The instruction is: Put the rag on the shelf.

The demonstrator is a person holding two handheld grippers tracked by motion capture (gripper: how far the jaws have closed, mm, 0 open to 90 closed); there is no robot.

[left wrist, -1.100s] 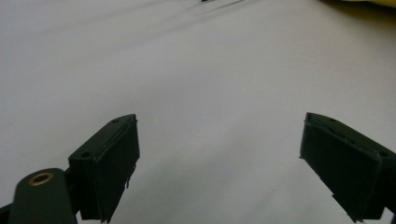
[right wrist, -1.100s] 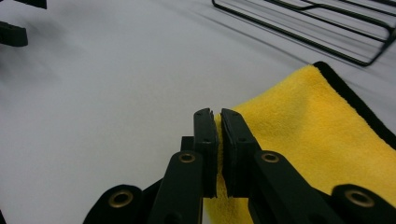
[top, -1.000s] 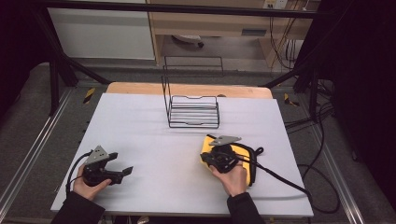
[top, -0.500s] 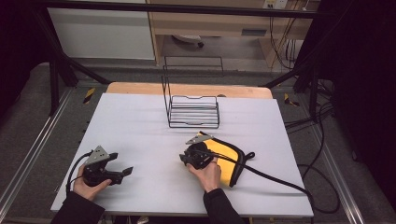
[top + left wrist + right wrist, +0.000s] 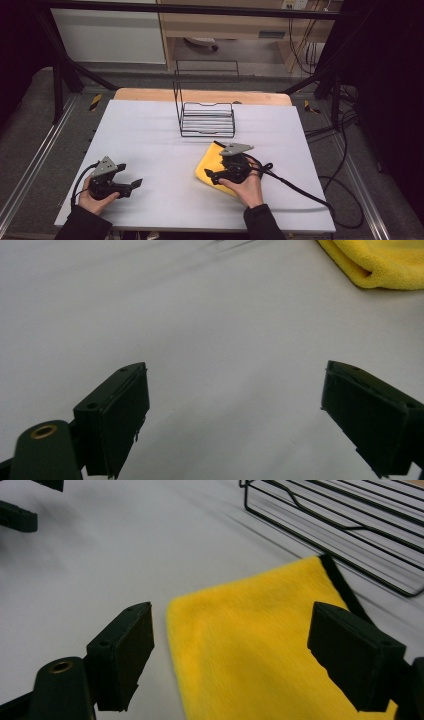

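A yellow cloth [image 5: 209, 162] lies folded on the white table [image 5: 150, 130], right of centre, with a black trim strip along one edge. My right gripper [image 5: 211, 176] hovers over the cloth, pointing left. In the right gripper view its jaws stand wide open [image 5: 230, 650] with the cloth [image 5: 250, 650] flat beneath them and nothing held. My left gripper [image 5: 134, 184] rests near the front left of the table, also open. In the left gripper view it is empty [image 5: 235, 405], and the cloth [image 5: 380, 265] shows far ahead at the upper right.
A black wire rack [image 5: 207, 120] stands at the back middle of the table, just beyond the cloth, and appears close by in the right gripper view [image 5: 350, 530]. Black cables [image 5: 300, 190] trail from the right gripper across the table's right side. A wooden strip [image 5: 150, 95] borders the far edge.
The right gripper swept left over the cloth, then drew back to the right. The cloth now lies folded toward the left. The left gripper has stayed in place.
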